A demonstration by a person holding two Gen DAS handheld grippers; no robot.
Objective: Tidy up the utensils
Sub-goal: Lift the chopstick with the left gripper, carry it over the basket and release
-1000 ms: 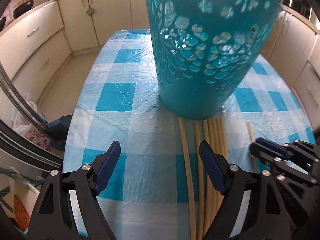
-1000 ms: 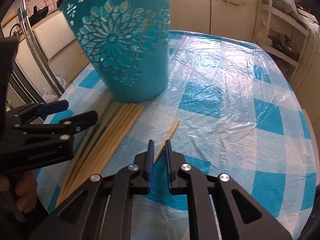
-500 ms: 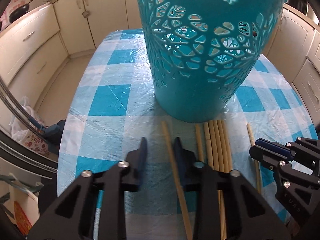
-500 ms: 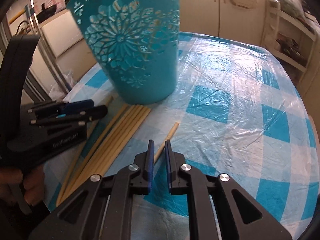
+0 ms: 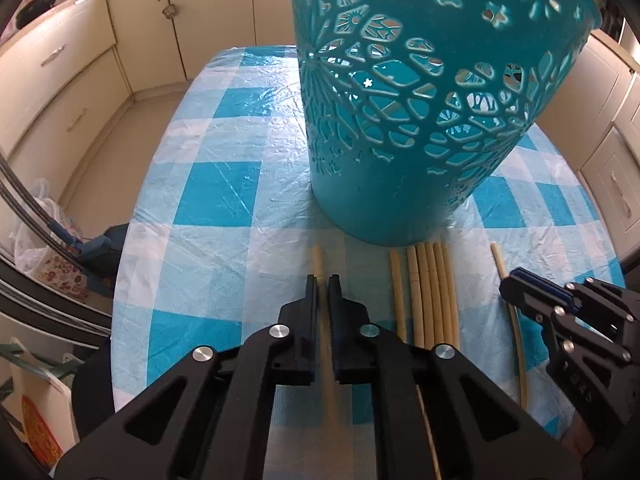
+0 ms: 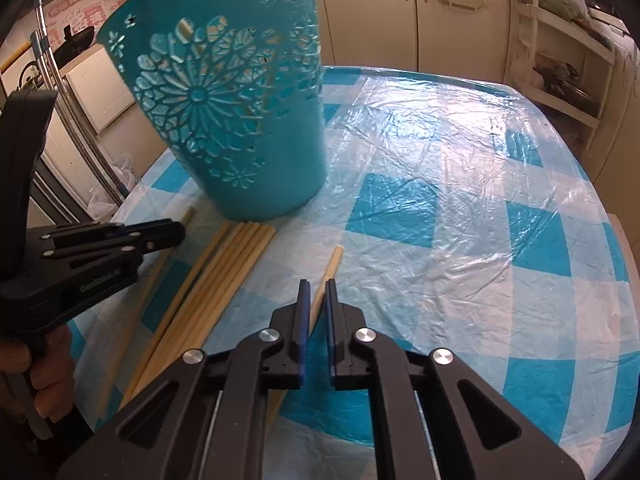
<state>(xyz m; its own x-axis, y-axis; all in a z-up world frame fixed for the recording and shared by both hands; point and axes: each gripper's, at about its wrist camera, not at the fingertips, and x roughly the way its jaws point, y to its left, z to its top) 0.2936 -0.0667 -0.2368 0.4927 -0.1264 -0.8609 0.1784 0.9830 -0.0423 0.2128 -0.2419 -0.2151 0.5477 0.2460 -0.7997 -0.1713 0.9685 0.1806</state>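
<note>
Between the pads of the left tongs [image 5: 322, 280] a single pale chopstick [image 5: 318, 258] is pinched near its far end, the jaws shut on it; its tip pokes out toward the teal openwork basket [image 5: 420, 120] just ahead. The right tongs [image 6: 315, 285] are likewise clamped on a separate chopstick [image 6: 334, 260] that lies apart from the others on the tabletop [image 6: 460, 208], which wears a blue-and-white checked cloth under clear plastic. Between the two grippers, a bundle of chopsticks [image 5: 430, 292] lies side by side, their ends close against the basket's foot, and a few sticks already lean inside the basket, visible through the cut-outs. Judging from this, both sticks are gripped and waiting to be lifted into the basket. The risk is the grip point: each stick is held near one end, so the long free part could swing or pivot in the pads on lifting, knock the bundle or catch the basket wall instead of clearing the rim. The slick plastic cover could also let the basket slide if it is bumped. Compared with a second ago, the left tongs have gone from wide open over the cloth to shut on that stick, while the right tongs have kept their hold.
</note>
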